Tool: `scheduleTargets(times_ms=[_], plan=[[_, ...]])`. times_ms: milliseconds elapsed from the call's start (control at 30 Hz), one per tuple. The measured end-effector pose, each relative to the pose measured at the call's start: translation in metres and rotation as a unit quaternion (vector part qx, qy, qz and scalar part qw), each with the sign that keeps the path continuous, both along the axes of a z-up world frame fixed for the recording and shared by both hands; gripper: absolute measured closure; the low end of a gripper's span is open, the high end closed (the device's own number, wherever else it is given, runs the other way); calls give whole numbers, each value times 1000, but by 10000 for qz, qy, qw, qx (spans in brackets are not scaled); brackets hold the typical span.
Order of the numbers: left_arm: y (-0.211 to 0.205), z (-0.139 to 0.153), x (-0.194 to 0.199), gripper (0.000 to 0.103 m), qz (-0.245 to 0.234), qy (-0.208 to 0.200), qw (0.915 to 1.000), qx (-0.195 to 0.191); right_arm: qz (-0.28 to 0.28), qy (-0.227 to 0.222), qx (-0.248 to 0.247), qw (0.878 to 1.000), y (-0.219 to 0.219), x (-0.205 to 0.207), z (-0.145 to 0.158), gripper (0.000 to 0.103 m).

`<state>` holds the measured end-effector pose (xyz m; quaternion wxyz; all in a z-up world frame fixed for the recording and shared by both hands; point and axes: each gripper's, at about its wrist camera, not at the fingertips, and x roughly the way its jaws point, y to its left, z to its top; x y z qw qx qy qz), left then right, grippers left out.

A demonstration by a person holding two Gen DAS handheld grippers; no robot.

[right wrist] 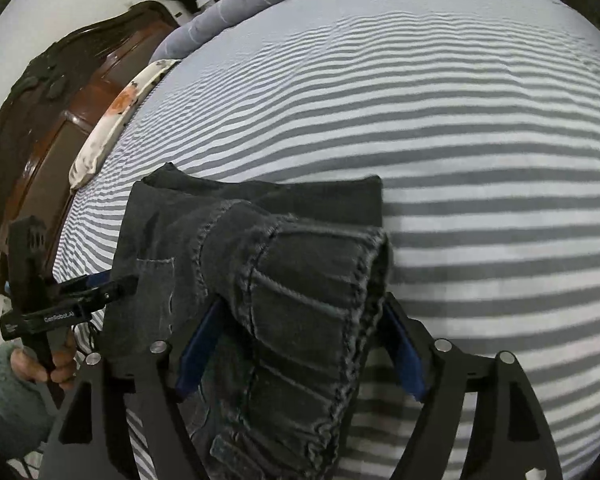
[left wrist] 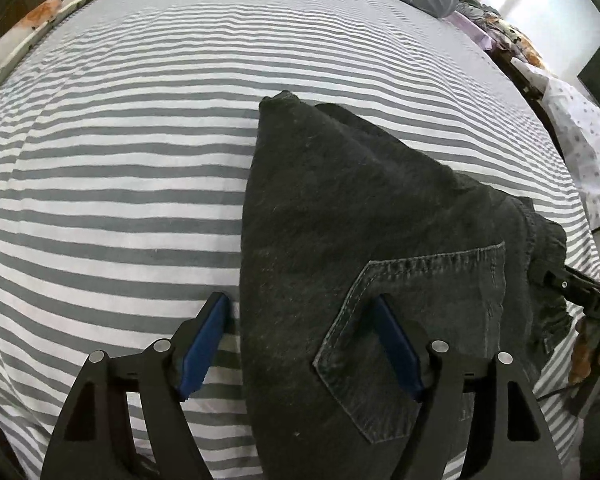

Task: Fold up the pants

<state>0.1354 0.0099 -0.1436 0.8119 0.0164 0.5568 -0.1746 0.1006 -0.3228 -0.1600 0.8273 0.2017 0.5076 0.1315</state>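
Fingers (left wrist: 396, 344) spread astride pants (left wrist: 360, 220) edge

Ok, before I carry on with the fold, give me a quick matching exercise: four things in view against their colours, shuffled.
Things:
1. pants
2. bed sheet
3. headboard
4. pads of the left tongs

Colours:
A. brown wood
B. blue
C. grey and white stripes
D. dark grey denim

Pairs: 1-D; 2-C; 3-A; 4-B
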Motion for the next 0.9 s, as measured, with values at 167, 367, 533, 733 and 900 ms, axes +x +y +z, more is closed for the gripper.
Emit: scheduleTargets(times_ms=[167,367,533,733,900], plan=[[-18,0,1,30,64,-150,9997,178,80,-65,-11,9999,1,1,-1,28],[-32,-1,4,31,120,-219,9993,265,30,-65,7,10000,3,0,-1,28],[-33,0,3,35,111,-276,9991,287,-7,-36,-40,10000,5,0,0,29],[-49,2,4,48,19,-381,9986,372,-60,-20,114,9999,12,-5,7,56],[-63,6,-1,64,-136,-616,9962,595,-215,-1,70,9997,17,-7,12,65]])
